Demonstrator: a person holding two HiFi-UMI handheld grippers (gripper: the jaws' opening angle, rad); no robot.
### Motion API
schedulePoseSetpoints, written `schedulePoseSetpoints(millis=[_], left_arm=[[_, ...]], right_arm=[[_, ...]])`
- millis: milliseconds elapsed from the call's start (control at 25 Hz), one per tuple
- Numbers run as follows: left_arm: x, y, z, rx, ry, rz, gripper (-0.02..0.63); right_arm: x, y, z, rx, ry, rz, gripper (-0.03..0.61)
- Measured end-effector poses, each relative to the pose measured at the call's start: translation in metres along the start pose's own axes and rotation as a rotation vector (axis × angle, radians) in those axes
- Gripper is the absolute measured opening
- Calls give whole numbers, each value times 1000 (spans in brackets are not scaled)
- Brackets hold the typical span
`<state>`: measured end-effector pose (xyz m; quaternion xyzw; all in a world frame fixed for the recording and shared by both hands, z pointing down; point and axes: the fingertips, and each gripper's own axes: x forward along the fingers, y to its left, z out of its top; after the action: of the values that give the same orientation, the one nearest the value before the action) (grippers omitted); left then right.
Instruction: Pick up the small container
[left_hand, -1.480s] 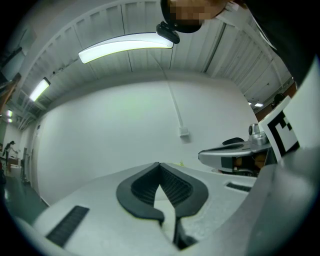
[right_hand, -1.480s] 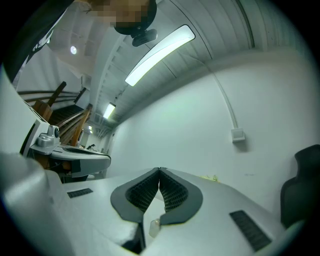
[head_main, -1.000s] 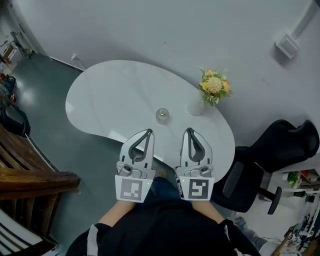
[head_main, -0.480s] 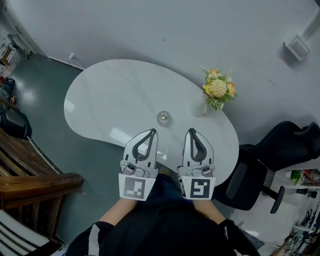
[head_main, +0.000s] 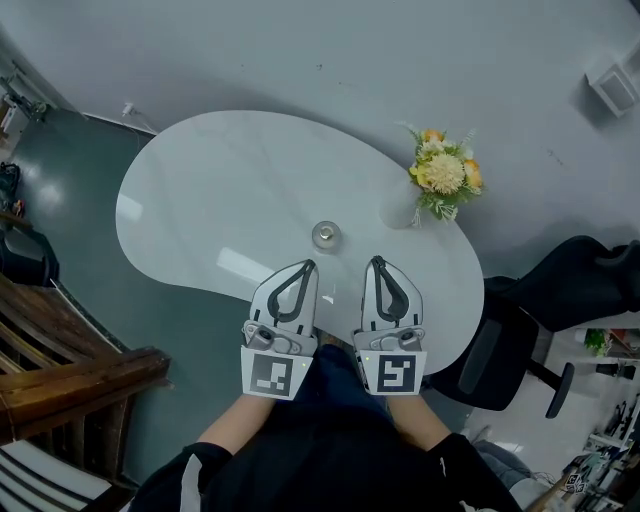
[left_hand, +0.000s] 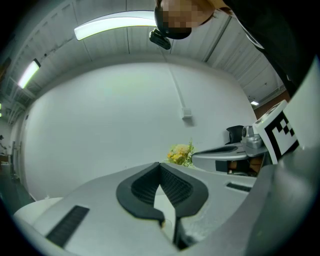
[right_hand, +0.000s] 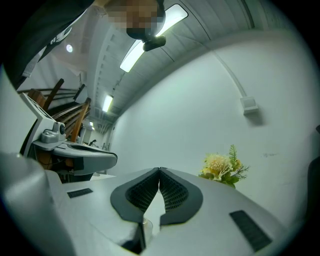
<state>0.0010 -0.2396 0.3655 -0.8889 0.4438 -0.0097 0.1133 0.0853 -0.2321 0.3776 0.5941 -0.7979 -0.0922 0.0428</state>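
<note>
Starting at the far left of the head view, slatted wooden furniture (head_main: 70, 375) stands on the dark floor (head_main: 70, 170), clear of the white kidney-shaped table (head_main: 200, 190); the left gripper (head_main: 304, 266) hovers over the table's near edge, pointing away from the person, and its own view shows the left gripper (left_hand: 160, 165) clenched, the ribbed black pads meeting at the tips with nothing between them; just ahead of both tools, and roughly between their two lines, the small container (head_main: 325, 236) stands upright on the tabletop, a clear little pot with a pale top, apart from either set of tips; the right gripper (head_main: 378, 262) hangs beside its partner at the same edge, and seen along its own jaws the right gripper (right_hand: 159, 171) is likewise clenched, tips touching and gripping nothing; further right, a white vase (head_main: 397, 212) sits near the table's far right rim, holding yellow and orange flowers (head_main: 445, 178) that lean toward the grey wall (head_main: 350, 50); beyond the table's right end stands a black office chair (head_main: 560, 300); both gripper views catch the same flowers (left_hand: 180, 154) (right_hand: 220, 167) ahead of the jaws.
</note>
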Motion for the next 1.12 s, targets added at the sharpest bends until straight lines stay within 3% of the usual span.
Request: schedulePoseSetpoints(millis=[440, 480, 600, 640, 880, 1120], left_arm=[[19, -6, -50, -17, -7, -54, 6], [18, -7, -59, -37, 19, -55, 6], [10, -14, -109, -202, 234, -37, 6], [10, -15, -118, -222, 258, -34, 6], [18, -18, -143, -217, 257, -43, 6], [21, -21, -165, -224, 280, -61, 6]], right_arm=[[14, 1, -55, 41, 54, -3, 21], [16, 1, -58, 61, 46, -15, 21], [19, 1, -69, 82, 46, -28, 21], [20, 2, -74, 74, 59, -22, 21], [22, 6, -105, 27, 145, 16, 21], [23, 11, -130, 80, 218, 10, 21]])
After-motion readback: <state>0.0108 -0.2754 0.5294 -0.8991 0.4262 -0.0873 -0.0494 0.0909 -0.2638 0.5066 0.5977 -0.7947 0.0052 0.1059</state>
